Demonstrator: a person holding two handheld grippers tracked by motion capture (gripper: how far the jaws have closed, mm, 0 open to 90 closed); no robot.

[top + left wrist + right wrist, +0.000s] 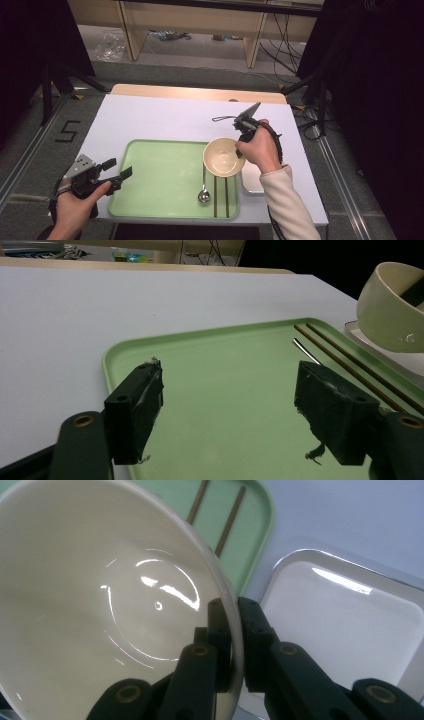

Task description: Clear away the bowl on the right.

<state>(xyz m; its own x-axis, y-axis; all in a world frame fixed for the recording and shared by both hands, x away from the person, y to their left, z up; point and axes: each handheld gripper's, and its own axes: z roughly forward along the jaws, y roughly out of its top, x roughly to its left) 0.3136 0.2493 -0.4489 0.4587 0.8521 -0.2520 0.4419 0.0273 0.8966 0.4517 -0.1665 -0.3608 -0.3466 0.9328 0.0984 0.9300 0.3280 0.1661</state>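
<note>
Clearance is greatest on the far half of the white table (165, 117), which lies bare from the far rim of the green tray (165, 175) to the wooden strip at the far edge. The tray sits at the near edge of the table; its left and centre are unoccupied. The left gripper (116, 171) hovers at the tray's left rim, jaws spread wide with nothing between them; in the left gripper view the left gripper (230, 410) looks across the bare tray floor (225, 380).

The right gripper (235, 645) is clamped on the rim of the cream bowl (100, 595), one jaw inside the wall and one outside. In the high view the bowl (222, 157) is at the tray's right far corner, with the right gripper (243, 142) at its right rim. The left gripper view shows the bowl (390, 315) tilted and clear of the surface below. The bowl is empty.

On the tray, a metal spoon (203, 192) lies lengthwise with its head toward the near edge, and two brown chopsticks (220, 196) lie parallel just to its right. A small white tray (345, 625) sits just beside the green tray's right rim, empty, partly under the right hand (260, 147).
</note>
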